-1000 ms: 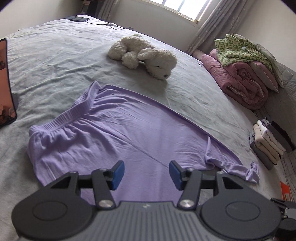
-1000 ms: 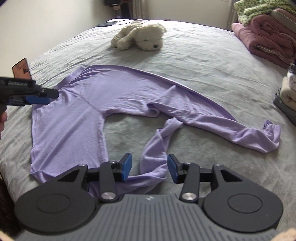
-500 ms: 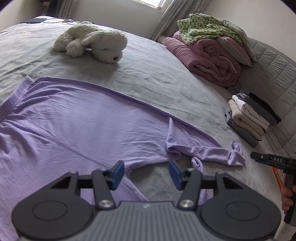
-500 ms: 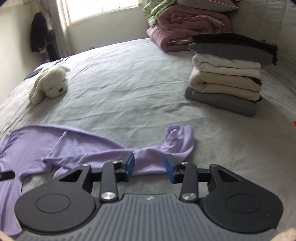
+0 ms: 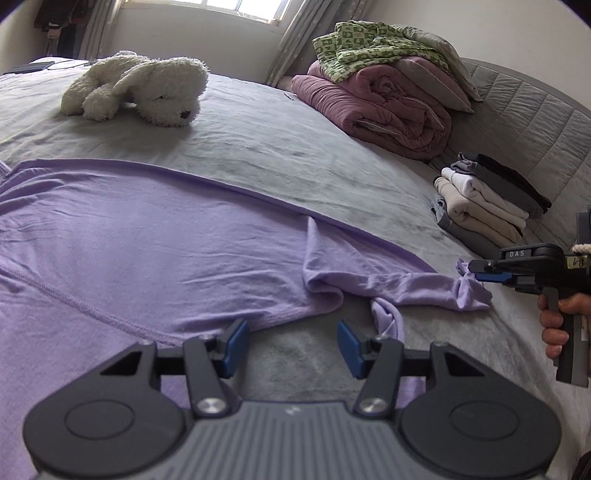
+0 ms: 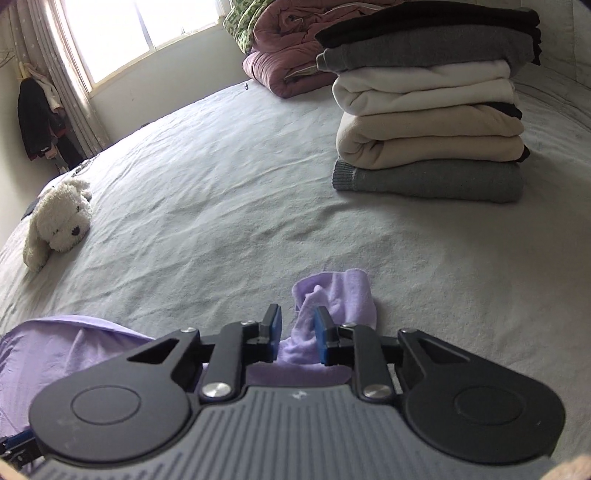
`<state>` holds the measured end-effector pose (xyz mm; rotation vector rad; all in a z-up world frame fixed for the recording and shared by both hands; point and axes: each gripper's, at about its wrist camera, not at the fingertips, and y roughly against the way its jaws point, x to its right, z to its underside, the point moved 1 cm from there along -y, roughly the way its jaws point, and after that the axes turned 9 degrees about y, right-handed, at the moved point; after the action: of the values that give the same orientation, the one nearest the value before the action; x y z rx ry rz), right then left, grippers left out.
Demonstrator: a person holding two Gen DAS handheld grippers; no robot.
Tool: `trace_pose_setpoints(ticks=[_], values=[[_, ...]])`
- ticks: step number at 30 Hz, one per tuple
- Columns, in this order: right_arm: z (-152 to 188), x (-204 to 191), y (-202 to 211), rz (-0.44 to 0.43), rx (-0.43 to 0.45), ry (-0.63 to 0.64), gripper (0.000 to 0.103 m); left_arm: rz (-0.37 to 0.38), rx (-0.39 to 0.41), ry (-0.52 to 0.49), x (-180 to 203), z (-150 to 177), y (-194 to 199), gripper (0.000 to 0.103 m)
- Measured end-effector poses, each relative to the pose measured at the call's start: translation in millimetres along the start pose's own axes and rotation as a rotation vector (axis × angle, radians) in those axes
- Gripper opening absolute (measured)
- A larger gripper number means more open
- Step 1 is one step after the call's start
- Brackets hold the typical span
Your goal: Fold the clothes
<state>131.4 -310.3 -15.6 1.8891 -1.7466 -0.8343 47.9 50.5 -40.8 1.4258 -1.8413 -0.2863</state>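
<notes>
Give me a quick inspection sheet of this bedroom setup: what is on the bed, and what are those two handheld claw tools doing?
Surface: grey bed sheet, lightly wrinkled.
Job's things: purple long-sleeved top spread flat; one sleeve cuff bunched up.
Clutter: white plush dog; stack of folded clothes; rolled pink quilt with a green patterned cloth on top.
Grippers: left gripper open, over the top's lower edge, holding nothing; right gripper narrowed around the cuff, a full clamp not certain.
Cables: something thin lies at the far bed edge, too small to tell.
Surroundings: window with curtains; dark clothes hanging in the corner.
</notes>
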Motion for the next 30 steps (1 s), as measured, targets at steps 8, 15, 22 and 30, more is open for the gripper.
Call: trace_pose_setpoints(ticks=[8, 15, 22, 30], values=[[-6, 14, 25, 0.026, 0.108, -0.018, 0.002, -0.003, 0.006, -0.024, 4, 1, 2, 0.054], [2, 20, 68, 0.037, 0.167, 0.015, 0.002, 0.001, 0.0, -0.06, 10, 4, 8, 0.052], [47, 24, 86, 0.038, 0.058, 0.044, 0.002, 0.001, 0.012, -0.074, 14, 3, 12, 0.052], [93, 6, 96, -0.021, -0.099, 0.149, 0.0, -0.002, 0.026, -0.105, 23, 4, 18, 0.052]])
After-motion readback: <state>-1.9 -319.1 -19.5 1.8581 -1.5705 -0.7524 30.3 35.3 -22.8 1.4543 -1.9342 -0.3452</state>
